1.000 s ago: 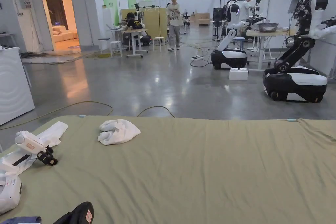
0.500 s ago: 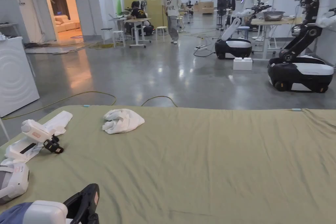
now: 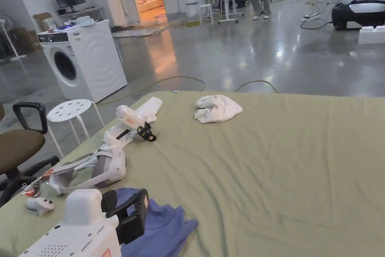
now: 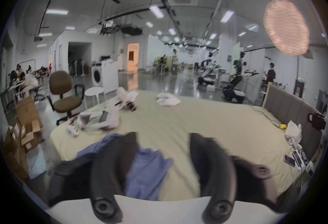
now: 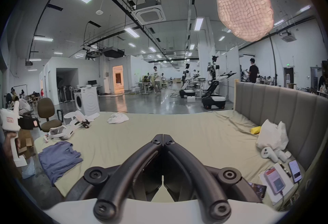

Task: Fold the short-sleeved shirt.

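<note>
A blue short-sleeved shirt (image 3: pixel 161 227) lies crumpled on the green sheet at the near left corner of the bed (image 3: pixel 282 178). My left gripper (image 3: pixel 129 212) hovers just above and to the near side of it, open, with nothing between its jaws. In the left gripper view the two dark jaws stand wide apart around the left gripper (image 4: pixel 163 136), and the shirt (image 4: pixel 147 165) lies under and between them. My right gripper (image 5: pixel 163 136) is shut on nothing over the near middle of the bed, with the shirt (image 5: pixel 58 158) off to its left.
A white crumpled cloth (image 3: pixel 217 108) lies at the far edge. A spare gripper (image 3: pixel 131 120), a white headset (image 3: pixel 105 165) and a controller (image 3: pixel 39 205) sit along the left edge. Beside the bed are a stool (image 3: pixel 71 109), a chair (image 3: pixel 18 145) and a washing machine (image 3: pixel 86 62). Phones (image 5: pixel 276 181) lie by the headboard (image 5: pixel 284 116).
The head camera has swung left and down, which brings the blue shirt, stool and washing machine into the picture. My left gripper has come up further at the bottom left.
</note>
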Motion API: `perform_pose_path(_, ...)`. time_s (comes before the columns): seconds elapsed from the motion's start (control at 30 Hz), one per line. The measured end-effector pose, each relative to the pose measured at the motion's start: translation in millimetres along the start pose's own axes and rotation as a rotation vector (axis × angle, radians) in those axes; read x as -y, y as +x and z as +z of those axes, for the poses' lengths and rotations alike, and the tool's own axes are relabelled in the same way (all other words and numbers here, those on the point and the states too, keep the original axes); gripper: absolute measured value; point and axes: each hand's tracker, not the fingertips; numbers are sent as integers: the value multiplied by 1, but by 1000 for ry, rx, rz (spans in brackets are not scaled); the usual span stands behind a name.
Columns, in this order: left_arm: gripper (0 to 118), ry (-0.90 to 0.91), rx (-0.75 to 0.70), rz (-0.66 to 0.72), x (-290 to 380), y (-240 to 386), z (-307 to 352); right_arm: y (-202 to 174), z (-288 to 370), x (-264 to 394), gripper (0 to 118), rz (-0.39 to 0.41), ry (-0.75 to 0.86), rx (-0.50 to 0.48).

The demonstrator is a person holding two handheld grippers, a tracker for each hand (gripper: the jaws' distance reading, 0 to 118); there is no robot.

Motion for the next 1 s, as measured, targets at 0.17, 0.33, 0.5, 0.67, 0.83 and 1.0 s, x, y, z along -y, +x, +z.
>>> perform_pose_path(0.17,101,-257,-1,29,45,-69,-92,2,-25,22,0,-25,-108,-62)
perform_pose_path(0.33,101,-417,-37,-12,80,-87,-183,8,-39,47,0,-46,-220,-91)
perform_pose_path(0.5,101,-642,6,-63,114,-106,-259,20,-63,68,0,-77,-333,-59)
perform_pose_path(0.67,96,-649,-36,-96,120,-89,-254,27,-66,79,0,-68,-378,-26)
perform_pose_path(0.83,90,-676,-39,-98,119,-95,-258,40,-56,84,0,-135,-398,0)
perform_pose_path(1.0,2,-635,-137,-145,104,-82,-247,55,-38,88,0,-153,-395,20)
